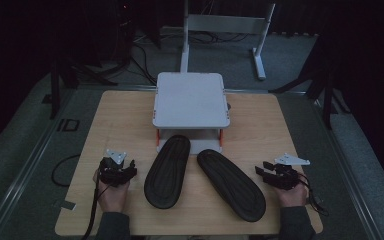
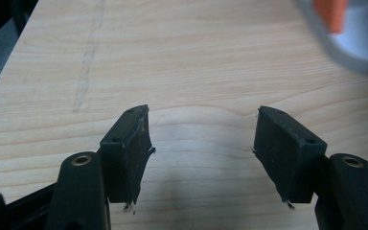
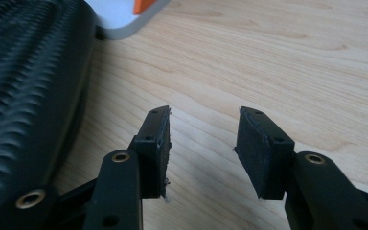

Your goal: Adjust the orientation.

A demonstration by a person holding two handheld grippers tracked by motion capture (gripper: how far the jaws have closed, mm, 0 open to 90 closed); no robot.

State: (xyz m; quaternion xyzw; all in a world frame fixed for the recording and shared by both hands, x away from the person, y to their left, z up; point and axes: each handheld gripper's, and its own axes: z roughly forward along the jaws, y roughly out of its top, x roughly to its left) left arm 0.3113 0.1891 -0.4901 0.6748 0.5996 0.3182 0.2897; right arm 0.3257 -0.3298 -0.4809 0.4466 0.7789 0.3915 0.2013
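Two black slippers lie sole-up on the wooden table [image 1: 120,115]. The left slipper [image 1: 167,170] and the right slipper [image 1: 231,184] fan out from a grey two-level rack [image 1: 191,100] with orange legs. My left gripper [image 1: 121,167] rests on the table to the left of the left slipper. In the left gripper view it [image 2: 203,139] is open over bare wood. My right gripper [image 1: 266,172] sits just right of the right slipper. It [image 3: 203,143] is open too, with nothing between its jaws, and the ribbed sole [image 3: 24,86] lies close on its left.
The rack's grey base [image 3: 120,19] with an orange leg stands ahead of both grippers; its corner [image 2: 359,43] shows blurred in the left gripper view. A white stand [image 1: 220,30] and cables are on the floor beyond the table. The surroundings are dark.
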